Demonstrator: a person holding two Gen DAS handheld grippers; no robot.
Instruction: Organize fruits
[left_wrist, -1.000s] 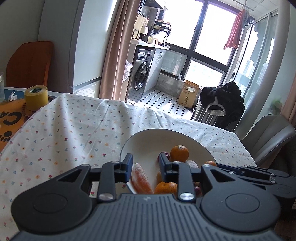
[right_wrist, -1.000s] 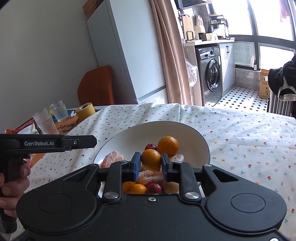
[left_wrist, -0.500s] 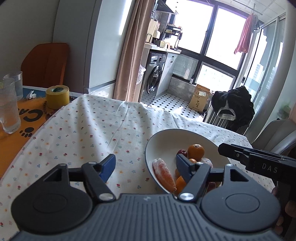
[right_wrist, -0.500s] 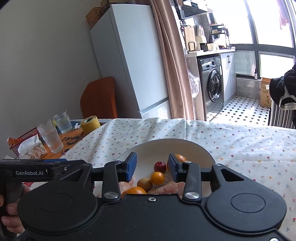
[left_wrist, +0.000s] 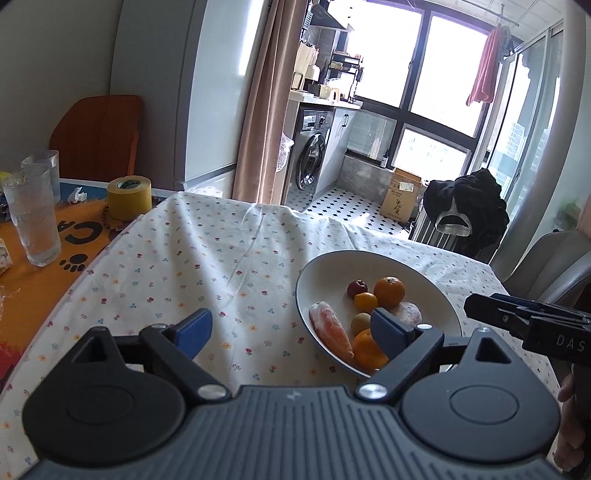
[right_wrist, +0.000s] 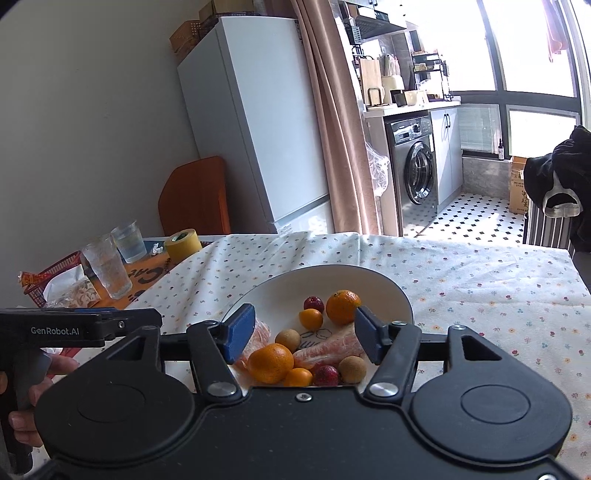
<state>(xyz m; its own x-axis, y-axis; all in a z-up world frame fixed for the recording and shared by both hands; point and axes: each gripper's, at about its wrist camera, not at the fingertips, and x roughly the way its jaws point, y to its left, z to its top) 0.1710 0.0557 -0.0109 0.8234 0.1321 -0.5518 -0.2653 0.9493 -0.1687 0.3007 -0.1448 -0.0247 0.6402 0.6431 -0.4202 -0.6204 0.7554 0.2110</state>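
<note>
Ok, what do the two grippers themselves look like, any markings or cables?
Both are matte black plastic. The left gripper has blue finger pads, silver pivot screws and a ribbed grey top; its handle reads GenRobot.AI in the right wrist view. The right gripper has the same blue pads and round black hubs; its side reads DAS. No cables or sleeves show.

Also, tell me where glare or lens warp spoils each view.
Left wrist view: the window is blown out white and the door frame bows at the right edge. Right wrist view: the window glares top right; the fruit on the plate stays sharp.
</note>
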